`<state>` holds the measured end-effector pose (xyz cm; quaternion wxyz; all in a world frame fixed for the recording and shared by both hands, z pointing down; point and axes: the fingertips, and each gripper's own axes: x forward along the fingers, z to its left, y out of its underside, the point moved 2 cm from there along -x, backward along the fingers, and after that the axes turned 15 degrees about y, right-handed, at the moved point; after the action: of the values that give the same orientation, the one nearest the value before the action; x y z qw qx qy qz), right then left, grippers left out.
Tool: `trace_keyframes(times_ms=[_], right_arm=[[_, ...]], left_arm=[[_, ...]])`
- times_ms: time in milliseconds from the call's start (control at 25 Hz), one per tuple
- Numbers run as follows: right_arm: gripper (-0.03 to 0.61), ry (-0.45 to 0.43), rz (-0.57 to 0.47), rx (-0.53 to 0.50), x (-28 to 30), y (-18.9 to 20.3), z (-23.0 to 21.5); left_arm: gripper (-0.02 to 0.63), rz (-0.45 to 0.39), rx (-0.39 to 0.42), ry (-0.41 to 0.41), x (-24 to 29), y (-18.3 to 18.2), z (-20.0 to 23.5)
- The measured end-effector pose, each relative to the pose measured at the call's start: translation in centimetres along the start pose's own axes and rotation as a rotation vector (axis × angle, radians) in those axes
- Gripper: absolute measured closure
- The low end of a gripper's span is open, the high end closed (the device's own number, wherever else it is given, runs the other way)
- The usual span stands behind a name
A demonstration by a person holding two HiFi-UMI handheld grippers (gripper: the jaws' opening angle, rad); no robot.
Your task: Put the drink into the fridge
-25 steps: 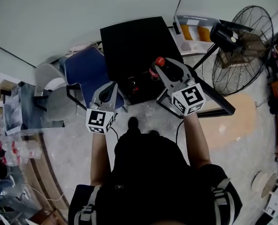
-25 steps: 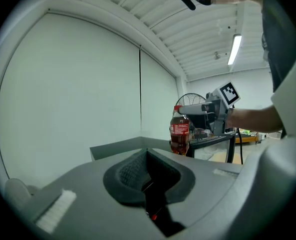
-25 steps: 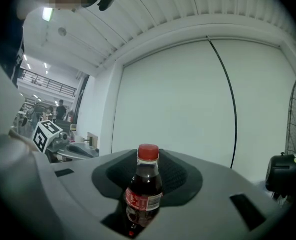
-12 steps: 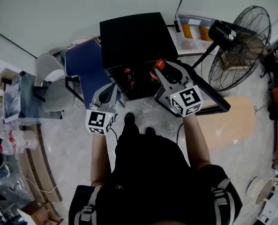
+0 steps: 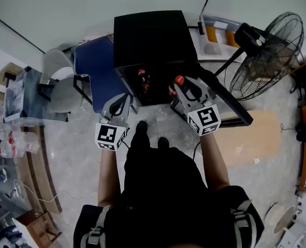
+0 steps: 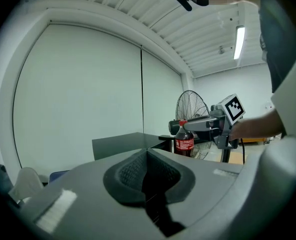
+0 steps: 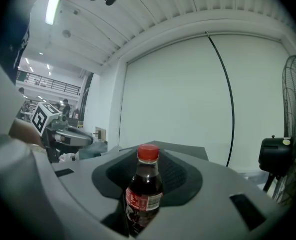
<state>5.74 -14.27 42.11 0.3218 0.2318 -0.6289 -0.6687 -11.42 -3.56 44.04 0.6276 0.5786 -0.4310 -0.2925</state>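
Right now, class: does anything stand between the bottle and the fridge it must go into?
Nothing visible does. The fridge door stands open to the right, and the bottle, held upright in the right gripper, is just in front of the opening.

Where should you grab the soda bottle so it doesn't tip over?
Grab its round body, below the red cap, coming in from the side. The bottle stands upright and is tall and narrow, so a squeeze from both sides should keep it straight. The right gripper holds it just like that, one jaw on each side.
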Motion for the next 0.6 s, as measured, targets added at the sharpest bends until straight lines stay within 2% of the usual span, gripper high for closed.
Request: trace_keyframes(times_ms=[600], right_arm=[[0.443,0.194,0.079,0.025,0.7,4.7,0.8]], left_arm=[[0.612,0.011,0.057,0.159,1.8,-0.6,4.1]])
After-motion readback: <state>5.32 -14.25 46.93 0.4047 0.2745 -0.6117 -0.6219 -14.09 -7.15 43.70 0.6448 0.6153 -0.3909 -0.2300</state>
